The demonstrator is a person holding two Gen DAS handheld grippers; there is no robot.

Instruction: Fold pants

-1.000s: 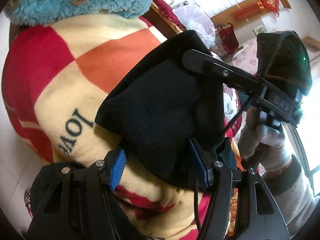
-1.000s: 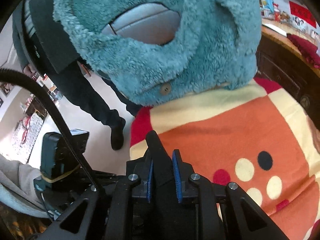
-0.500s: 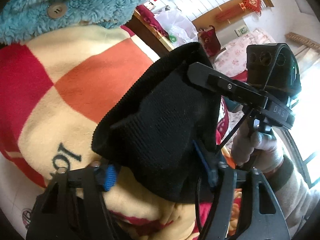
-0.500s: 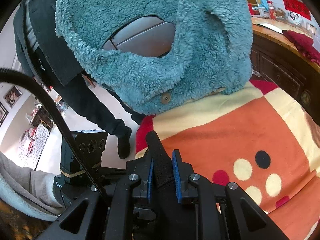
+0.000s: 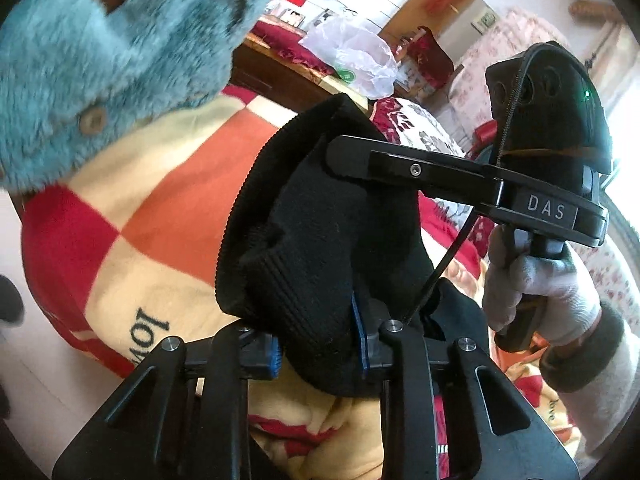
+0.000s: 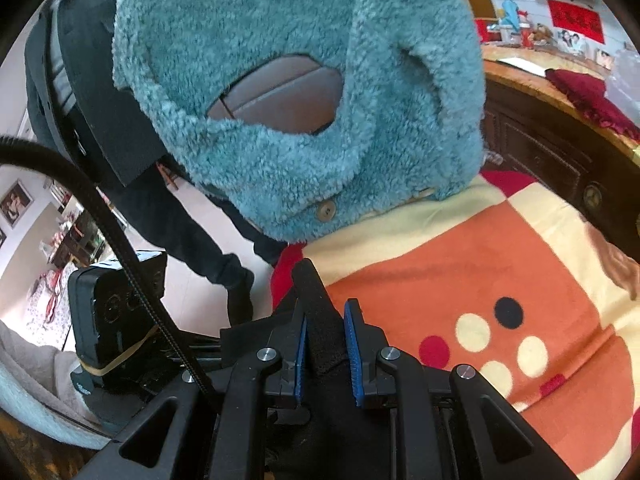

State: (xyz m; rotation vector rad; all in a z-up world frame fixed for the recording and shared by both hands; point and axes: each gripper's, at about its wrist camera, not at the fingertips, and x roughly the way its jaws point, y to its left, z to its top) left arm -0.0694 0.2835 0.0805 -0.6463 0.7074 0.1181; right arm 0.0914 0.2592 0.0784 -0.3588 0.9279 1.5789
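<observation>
Bunching at centre in left view, black knit pants (image 5: 320,240) held between left gripper (image 5: 318,354) pads; right gripper (gloved hand) at 3 o'clock. Right view: right gripper (image 6: 326,354) clamps pants fold (image 6: 320,316), checked fleece blanket (image 6: 460,272) beyond, teal fluffy jacket (image 6: 280,120) at 12 o'clock.

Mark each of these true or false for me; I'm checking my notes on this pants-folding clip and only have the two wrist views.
1. The left tongs have black pants fabric between their pads. True.
2. The pants are bright white. False: they are black knit with a ribbed edge.
3. The right tongs grip a band of black fabric. True.
4. A teal fleece garment with a button lies beyond the blanket. True.
5. The blanket is plain grey. False: it is checked in orange, red and cream, with dots.
6. The hand on the right tongs' handle is bare. False: it wears a white glove.
</observation>
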